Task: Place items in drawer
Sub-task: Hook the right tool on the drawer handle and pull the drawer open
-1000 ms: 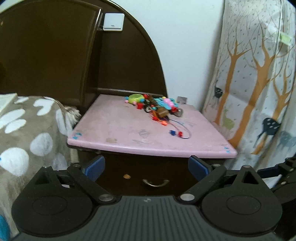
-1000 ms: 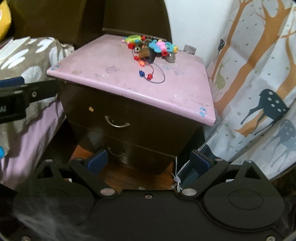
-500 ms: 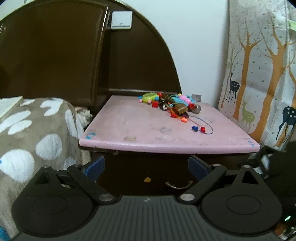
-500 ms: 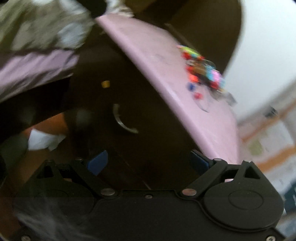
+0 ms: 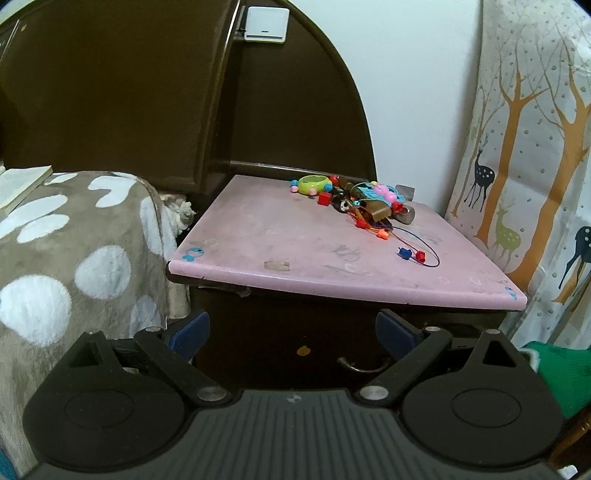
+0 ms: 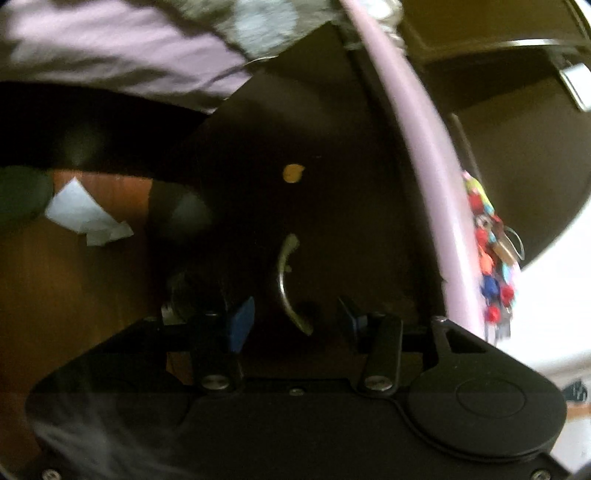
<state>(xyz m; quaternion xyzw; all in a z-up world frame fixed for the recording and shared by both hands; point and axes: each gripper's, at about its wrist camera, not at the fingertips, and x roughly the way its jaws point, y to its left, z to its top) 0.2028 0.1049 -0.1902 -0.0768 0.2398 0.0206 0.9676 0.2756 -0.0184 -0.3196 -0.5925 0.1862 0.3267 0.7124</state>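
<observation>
Blue-padded fingers of the right gripper (image 6: pixel 295 319) are standing partly apart on either side of the metal drawer handle (image 6: pixel 290 282), not yet touching it; the drawer (image 6: pixel 325 206) is sitting closed. We are seeing the left gripper (image 5: pixel 291 332) hanging wide open and empty before the nightstand (image 5: pixel 258 240). The toy pile (image 5: pixel 354 203) is lying on its pink top. We are reading no legible writing.

A dark wooden headboard (image 5: pixel 147 92) fills the left wrist view from 9 to 12 o'clock, a white switch (image 5: pixel 266 19) on it. White wall (image 5: pixel 413 85) at 1 o'clock, tree-and-deer curtain (image 5: pixel 528 147) at 3. Spotted blanket (image 5: pixel 74 251) at 8. Wooden floor (image 6: pixel 74 277) shows in the right wrist view.
</observation>
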